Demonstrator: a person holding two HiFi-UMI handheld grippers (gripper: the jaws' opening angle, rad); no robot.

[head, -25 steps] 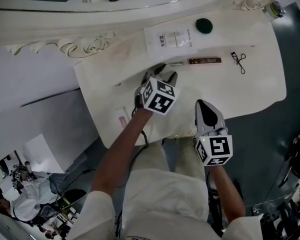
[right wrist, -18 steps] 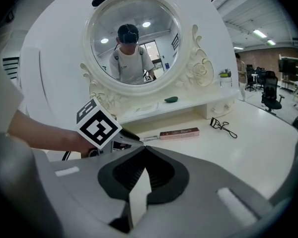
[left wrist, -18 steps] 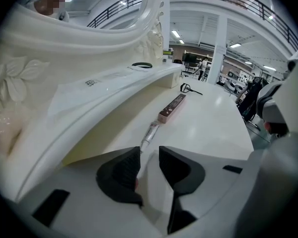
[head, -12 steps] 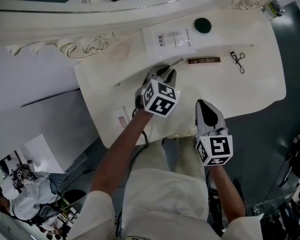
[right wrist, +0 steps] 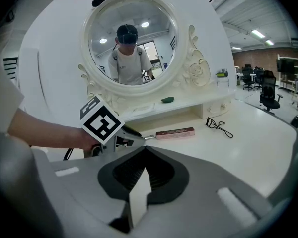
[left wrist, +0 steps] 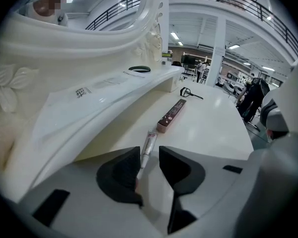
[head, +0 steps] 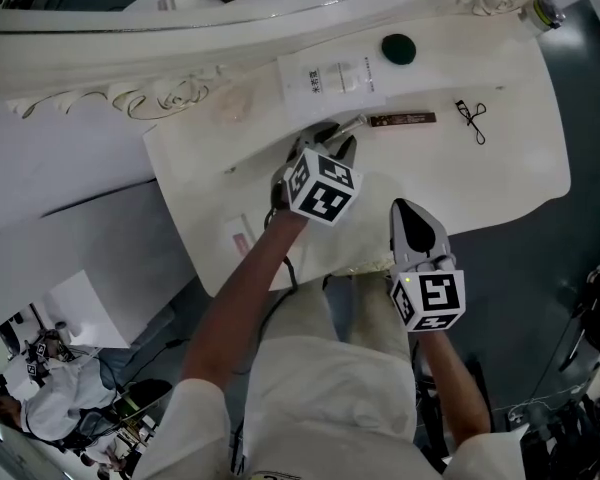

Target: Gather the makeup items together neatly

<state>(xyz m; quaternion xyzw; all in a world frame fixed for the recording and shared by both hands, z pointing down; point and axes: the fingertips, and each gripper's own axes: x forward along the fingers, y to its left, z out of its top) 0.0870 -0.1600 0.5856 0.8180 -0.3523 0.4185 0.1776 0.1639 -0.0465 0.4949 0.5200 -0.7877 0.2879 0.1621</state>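
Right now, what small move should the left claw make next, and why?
Probably close the left claw on the slim tube. Its jaws have just been opening, and the tube lies between them, touching one pad only, just short of the brown box.

In the head view the left gripper's [head: 332, 140] cube covers its jaws, which have just been opening with the tube [head: 352, 124] between them, and the tube's near end is hidden there. In the left gripper view that end drops out of sight between the pads. In the right gripper view the left gripper hides all but the tube's far tip. Print on the tube, the box [head: 402, 120] and the packet [head: 330, 76] is too small to read. A small round thing [head: 545, 10] at the far right corner and a flat white card [head: 242, 238] at the near left cannot be identified.
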